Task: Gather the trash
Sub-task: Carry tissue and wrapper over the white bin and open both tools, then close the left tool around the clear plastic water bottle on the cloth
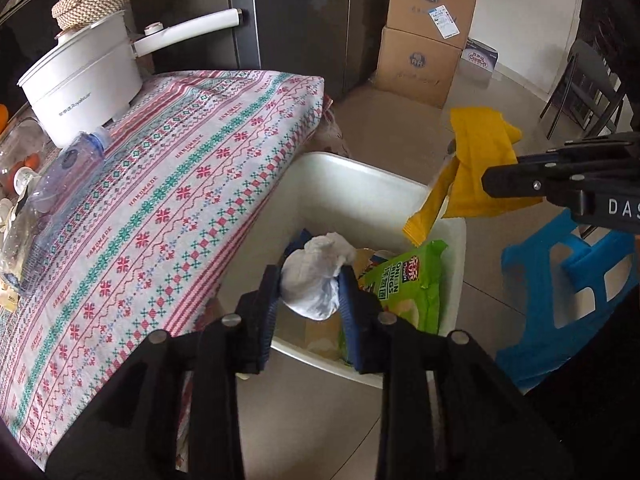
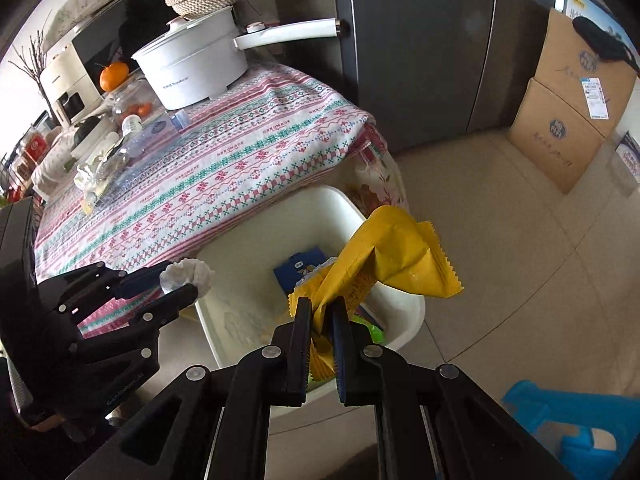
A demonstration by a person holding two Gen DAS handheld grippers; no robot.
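Observation:
A white bin [image 1: 360, 168] stands on the floor beside the table. Inside it lie a green onion-rings bag [image 1: 404, 284] and a blue packet [image 2: 300, 264]. My left gripper [image 1: 310, 272] hangs over the bin, shut on a crumpled white tissue wad [image 1: 316, 292] that touches both pads. In the right wrist view that same left gripper [image 2: 188, 280] and tissue wad [image 2: 192, 272] sit above the bin's left rim [image 2: 280, 216]. My right gripper [image 2: 321, 304] is shut on a yellow snack wrapper [image 2: 396, 252], held above the bin's right side. That right gripper [image 1: 486, 182] enters the left wrist view from the right with the yellow wrapper [image 1: 476, 160].
The table's patterned cloth [image 1: 180, 184] carries a white pot [image 1: 80, 80], a crushed clear plastic bottle [image 1: 60, 176] and other litter at its left end. A blue plastic stool [image 1: 560, 280] stands right of the bin. Cardboard boxes [image 1: 424, 40] and a dark fridge [image 2: 420, 40] stand behind.

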